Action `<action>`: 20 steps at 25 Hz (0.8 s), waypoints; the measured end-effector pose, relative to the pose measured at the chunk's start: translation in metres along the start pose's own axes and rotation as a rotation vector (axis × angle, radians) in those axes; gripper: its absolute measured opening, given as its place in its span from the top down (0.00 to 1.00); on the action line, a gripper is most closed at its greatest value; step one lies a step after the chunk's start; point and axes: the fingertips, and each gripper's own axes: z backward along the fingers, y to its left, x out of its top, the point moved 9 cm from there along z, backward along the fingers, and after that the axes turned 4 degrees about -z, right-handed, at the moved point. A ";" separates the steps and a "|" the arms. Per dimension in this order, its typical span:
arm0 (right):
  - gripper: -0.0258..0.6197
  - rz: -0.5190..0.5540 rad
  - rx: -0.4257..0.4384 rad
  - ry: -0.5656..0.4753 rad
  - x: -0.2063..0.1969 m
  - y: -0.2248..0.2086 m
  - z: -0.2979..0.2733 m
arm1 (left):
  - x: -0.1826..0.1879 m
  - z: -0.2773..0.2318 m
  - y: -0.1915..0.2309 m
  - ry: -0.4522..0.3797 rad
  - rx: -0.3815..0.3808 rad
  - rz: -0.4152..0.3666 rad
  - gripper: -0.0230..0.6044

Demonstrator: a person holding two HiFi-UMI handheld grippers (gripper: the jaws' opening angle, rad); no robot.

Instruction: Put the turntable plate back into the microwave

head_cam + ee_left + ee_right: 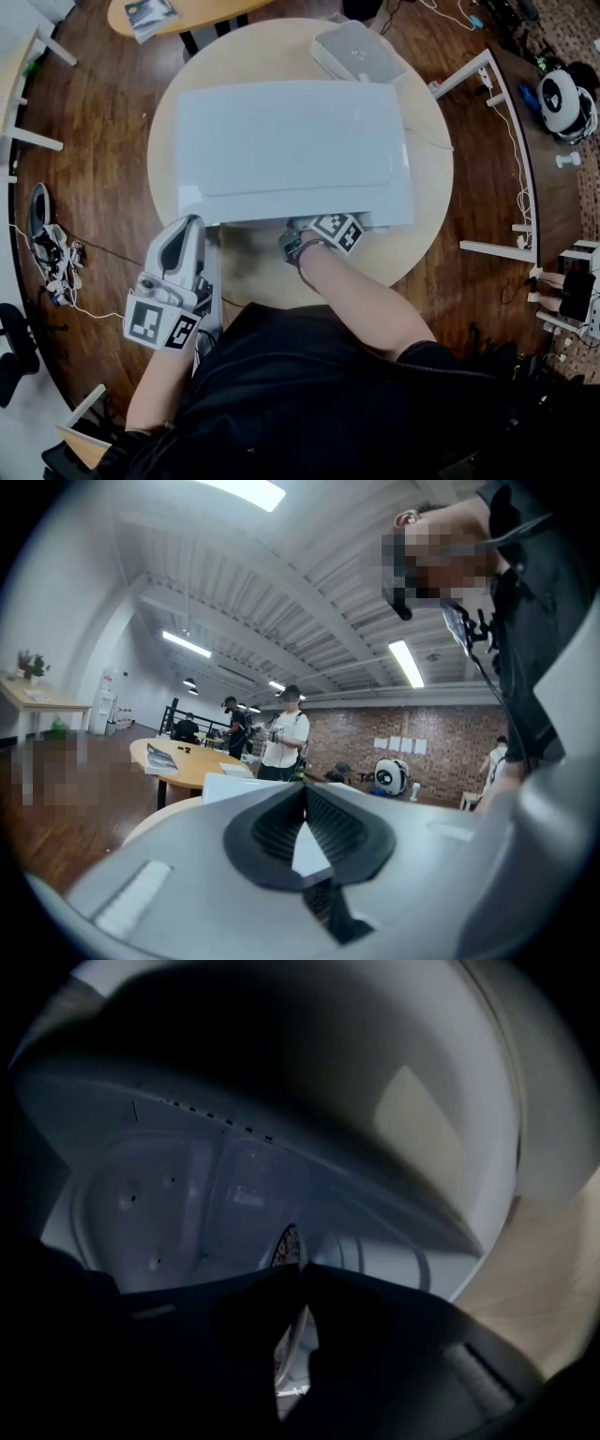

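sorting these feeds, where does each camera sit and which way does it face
Left gripper view: on the left tool, facing level across the room; shut jaws show.
Right gripper view: on the right tool, facing into the microwave; jaws pinching the turntable plate show.
Head view: on the head, steeply down at the microwave; both forearms show.
Shared by head and left gripper views: the wooden table.
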 end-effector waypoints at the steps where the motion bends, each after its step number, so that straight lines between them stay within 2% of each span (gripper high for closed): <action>1: 0.93 -0.002 -0.001 -0.006 0.000 0.000 0.000 | 0.000 -0.001 0.000 0.000 -0.002 -0.001 0.96; 20: 0.92 -0.052 0.004 -0.103 -0.005 -0.005 -0.012 | 0.002 0.001 -0.001 -0.001 -0.002 -0.004 0.96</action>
